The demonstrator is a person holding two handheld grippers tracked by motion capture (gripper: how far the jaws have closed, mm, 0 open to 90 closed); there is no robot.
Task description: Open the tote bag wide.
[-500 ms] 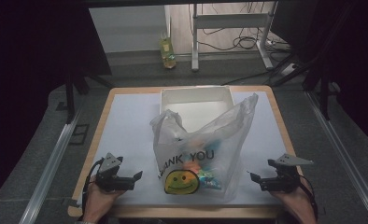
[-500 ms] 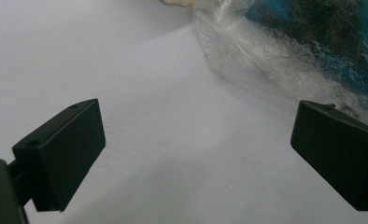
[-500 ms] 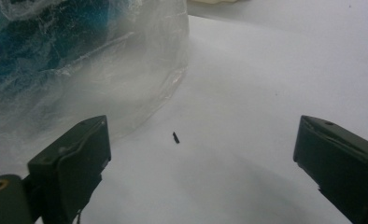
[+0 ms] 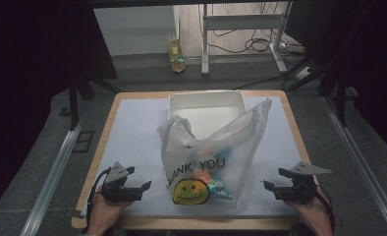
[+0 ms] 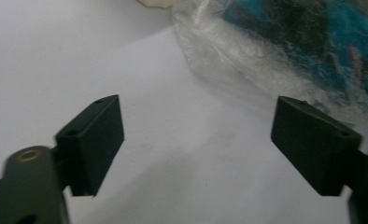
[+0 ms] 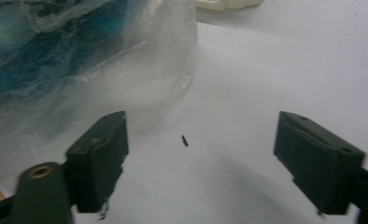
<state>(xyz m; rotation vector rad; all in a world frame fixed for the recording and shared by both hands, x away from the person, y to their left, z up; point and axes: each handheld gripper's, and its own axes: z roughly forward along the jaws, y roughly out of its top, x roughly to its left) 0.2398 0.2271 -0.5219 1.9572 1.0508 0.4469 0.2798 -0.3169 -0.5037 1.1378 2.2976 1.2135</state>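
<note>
A: Translucent plastic, that's what I'm looking at: one bag [image 4: 211, 167] with a yellow smiley and "THANK YOU" print, standing near the front middle of the desk [image 4: 132, 137]. Colourful items show through it, too blurred for me to count.

B: And your tongs?

A: Two. My left tongs [image 4: 143, 186] sit near the front left corner, jaws released with nothing between them. My right tongs [image 4: 270, 186] sit near the front right corner, likewise spread and empty. Both point inward at the bag, each a little apart from it.

B: How much room around it?

A: Bare desk lies on both sides. In the left gripper view the bag's crinkled edge [image 5: 247, 70] runs just beyond the far jaw, with open surface under the tongs [image 5: 196, 135]. In the right gripper view the bag [image 6: 102, 79] bulges behind the near jaw, and clear surface spreads under the tongs [image 6: 201, 144] and to the other side.

B: Anything behind?

A: One white box [image 4: 206, 101], open-topped, at the far edge; the bag's handles rise in front of it. The bag's base is close to the desk's front edge.
</note>
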